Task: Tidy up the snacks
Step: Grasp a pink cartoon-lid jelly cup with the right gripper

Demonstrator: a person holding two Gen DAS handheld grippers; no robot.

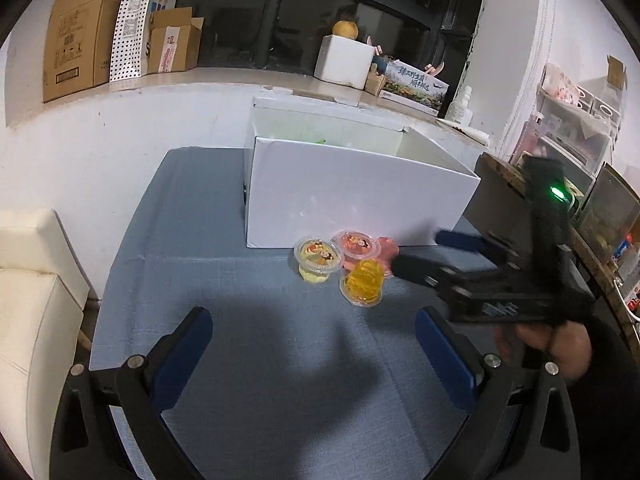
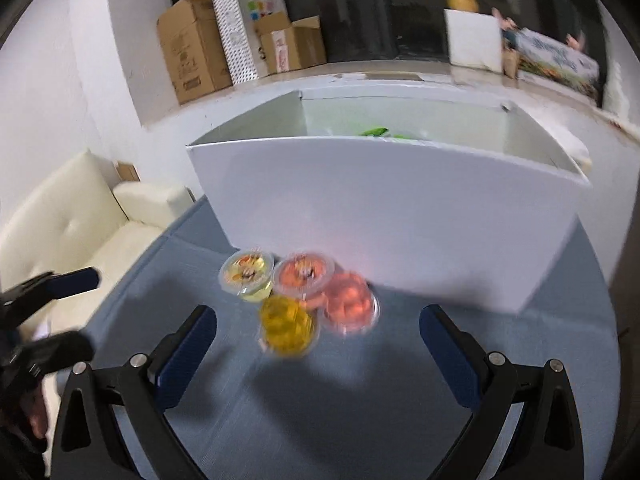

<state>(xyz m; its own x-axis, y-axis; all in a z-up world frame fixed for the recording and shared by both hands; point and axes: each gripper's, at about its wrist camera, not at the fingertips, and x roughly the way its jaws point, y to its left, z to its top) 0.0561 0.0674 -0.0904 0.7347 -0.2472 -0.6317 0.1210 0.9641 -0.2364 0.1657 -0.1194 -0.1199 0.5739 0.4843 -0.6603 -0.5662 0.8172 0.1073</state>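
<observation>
Several jelly cups sit on the blue-grey tablecloth in front of a white open box [image 1: 352, 196]. A pale yellow upright cup [image 1: 319, 261], a pink upright cup [image 1: 357, 245], an amber overturned cup [image 1: 363, 282] and a pink overturned cup [image 1: 387, 249] form a cluster. In the right wrist view they are the yellow cup [image 2: 247, 271], pink cup [image 2: 303, 272], amber cup [image 2: 287, 328] and pink overturned cup [image 2: 349, 303]. My left gripper [image 1: 316, 344] is open and empty, short of the cups. My right gripper [image 2: 318, 340] is open around the amber cup's near side; it shows in the left wrist view [image 1: 420, 252].
The white box [image 2: 384, 208] holds something green [image 2: 376, 132]. A cream sofa [image 2: 80, 216] stands left of the table. Cardboard boxes [image 1: 84, 32] and a white foam box [image 1: 344, 60] sit on the window ledge behind. A cluttered shelf [image 1: 576, 128] is at the right.
</observation>
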